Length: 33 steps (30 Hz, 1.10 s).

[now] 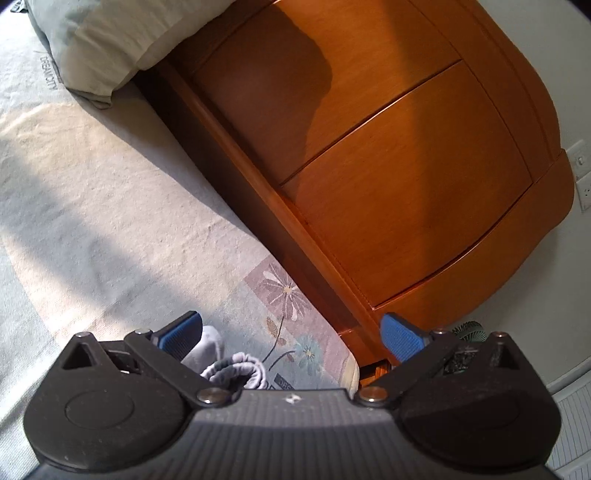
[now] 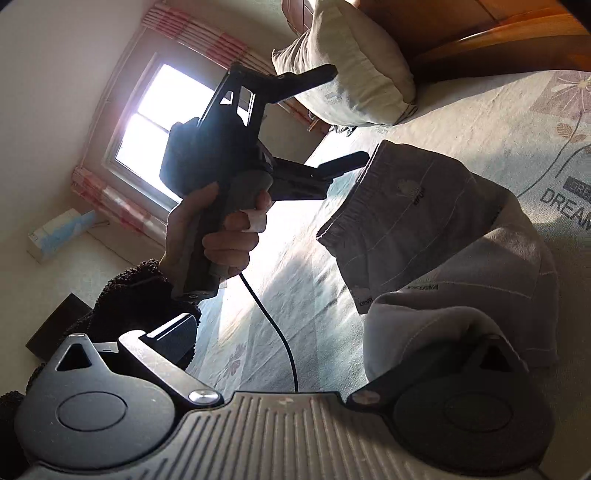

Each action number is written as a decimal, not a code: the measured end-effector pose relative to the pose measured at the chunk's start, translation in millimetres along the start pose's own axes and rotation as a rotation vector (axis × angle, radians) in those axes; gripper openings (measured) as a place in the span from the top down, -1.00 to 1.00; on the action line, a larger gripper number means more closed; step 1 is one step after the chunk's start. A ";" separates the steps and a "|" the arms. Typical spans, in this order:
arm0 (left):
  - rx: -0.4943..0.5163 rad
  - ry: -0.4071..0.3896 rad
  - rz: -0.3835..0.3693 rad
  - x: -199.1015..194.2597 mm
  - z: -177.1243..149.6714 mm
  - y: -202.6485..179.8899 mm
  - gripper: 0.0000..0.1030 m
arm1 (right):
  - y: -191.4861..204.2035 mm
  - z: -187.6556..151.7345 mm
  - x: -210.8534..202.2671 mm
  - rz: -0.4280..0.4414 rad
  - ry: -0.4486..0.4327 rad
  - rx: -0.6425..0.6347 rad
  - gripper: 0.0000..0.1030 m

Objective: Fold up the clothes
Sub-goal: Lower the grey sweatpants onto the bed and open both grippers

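One garment [image 2: 436, 236], grey, lies part-folded on the bed [image 2: 461, 107]. Printed panel on top, paler folded bulk toward the right gripper. In the left wrist view only a grey cuff-like roll [image 1: 236, 371] shows, just below the left gripper's blue pad [image 1: 181, 334].

Left gripper [image 1: 291, 332]: jaws wide apart, nothing between them, held above the bedsheet; the cuff sits near its left finger, not gripped. In the right wrist view the same tool [image 2: 343, 118] hangs in the air above the bed, fingers spread, held by a hand [image 2: 221, 232] in a dark fuzzy sleeve [image 2: 136, 288], a black cable [image 2: 273, 332] trailing down.

Right gripper [image 2: 291, 343]: left finger [image 2: 173, 336] is free of cloth; right finger is buried in or behind the garment's pale fold, so cannot tell if it grips anything. Jaws look wide.

Bed has a pale sheet with flower print [image 1: 284, 291] and "DREAM" lettering [image 2: 565, 210], sunlit in bands. Wooden headboard [image 1: 388, 147] runs along the edge, pillow [image 2: 354, 66] against it. Bright window [image 2: 155, 122] with pink checked curtain [image 2: 195, 29], white wall, wall socket [image 1: 583, 177].
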State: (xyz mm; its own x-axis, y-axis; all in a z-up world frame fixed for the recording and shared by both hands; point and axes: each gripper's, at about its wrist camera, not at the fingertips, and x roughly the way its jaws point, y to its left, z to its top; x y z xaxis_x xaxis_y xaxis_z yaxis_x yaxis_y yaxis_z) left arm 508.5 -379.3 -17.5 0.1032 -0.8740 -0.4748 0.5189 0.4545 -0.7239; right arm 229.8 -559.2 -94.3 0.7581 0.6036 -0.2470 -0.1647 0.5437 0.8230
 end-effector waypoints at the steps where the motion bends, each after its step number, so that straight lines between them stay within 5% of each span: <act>1: -0.002 -0.022 -0.001 -3.1 2.8 -4.8 -0.98 | -2.1 -0.5 -0.4 -0.001 -0.004 0.008 -1.00; 5: 0.071 0.040 0.041 -15.8 -17.6 -13.4 -0.98 | -11.5 -4.5 -3.2 0.001 -0.023 0.035 -1.00; 13: 0.209 0.151 0.182 -62.5 -146.2 11.5 -0.98 | -41.8 -26.0 -21.4 -0.002 -0.081 0.191 -1.00; 22: 0.017 -0.038 0.219 -147.1 -230.1 48.6 -0.98 | -34.2 -63.2 -5.8 -0.026 -0.043 0.166 -1.00; 25: -0.013 -0.093 0.222 -167.6 -242.5 48.3 -0.99 | -15.9 -68.0 3.7 0.075 -0.020 0.168 -1.00; 29: -0.003 -0.127 0.263 -180.8 -253.4 44.0 -0.99 | -0.9 -82.1 12.6 0.136 0.061 0.170 -1.00; 33: 0.099 -0.126 0.367 -178.3 -258.9 29.5 -0.99 | -0.8 -103.5 -10.0 0.014 0.084 0.135 -1.00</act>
State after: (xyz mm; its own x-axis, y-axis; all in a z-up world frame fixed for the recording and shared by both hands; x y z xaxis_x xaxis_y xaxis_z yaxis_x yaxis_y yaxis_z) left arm 285.7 -165.6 -83.7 0.3972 -0.6735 -0.6234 0.5065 0.7273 -0.4631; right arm 157.0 -505.3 -145.4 0.7003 0.6600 -0.2720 -0.0847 0.4552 0.8864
